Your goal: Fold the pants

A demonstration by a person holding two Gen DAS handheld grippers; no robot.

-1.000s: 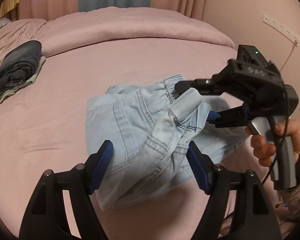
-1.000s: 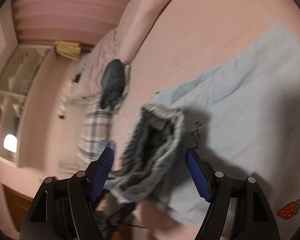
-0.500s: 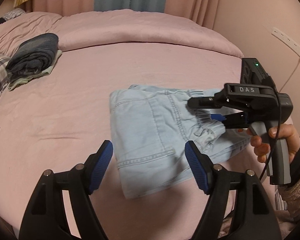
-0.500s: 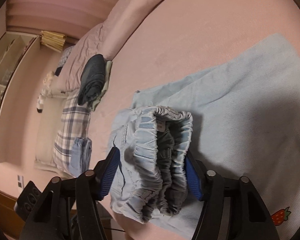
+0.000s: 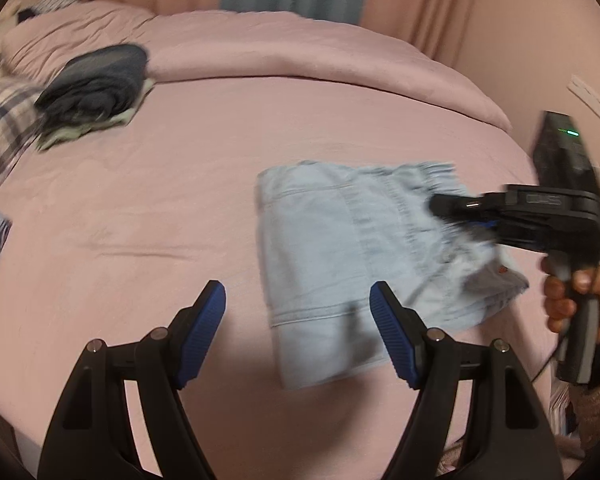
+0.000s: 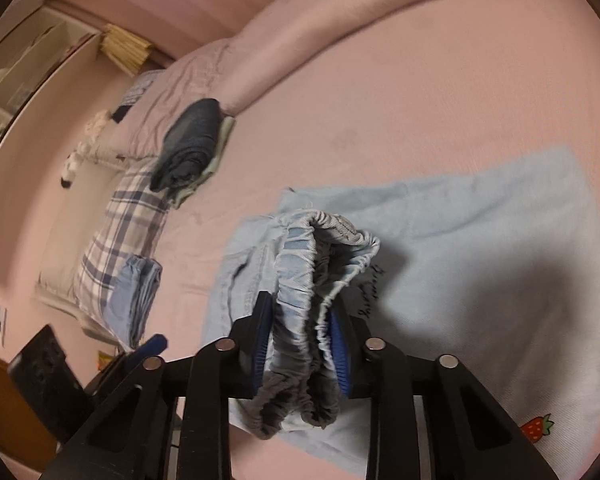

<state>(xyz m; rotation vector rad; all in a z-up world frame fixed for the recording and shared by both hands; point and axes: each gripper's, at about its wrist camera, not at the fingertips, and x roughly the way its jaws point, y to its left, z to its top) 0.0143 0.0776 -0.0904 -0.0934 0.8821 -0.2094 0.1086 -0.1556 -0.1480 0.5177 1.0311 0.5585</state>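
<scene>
Light blue denim pants [image 5: 340,248] lie folded on the pink bed [image 5: 180,208]. My left gripper [image 5: 298,320] is open and empty, hovering just in front of the pants' near edge. My right gripper [image 6: 300,336] is shut on the pants' gathered elastic waistband [image 6: 324,264]. In the left wrist view it [image 5: 460,216] grips the right side of the pants. The rest of the pants [image 6: 480,260] spreads flat under it, with a small strawberry mark [image 6: 536,428] at the corner.
A stack of dark folded clothes [image 5: 96,88] sits at the bed's far left, next to a plaid fabric [image 5: 0,120]. A rolled pink duvet [image 5: 300,52] runs along the back. Folded blue pants [image 6: 136,300] lie on the plaid fabric. A wall stands right.
My right gripper has closed on the waistband, which was loose between its fingers. My left gripper has drawn back from the pants, which have dropped from bunched to flat.
</scene>
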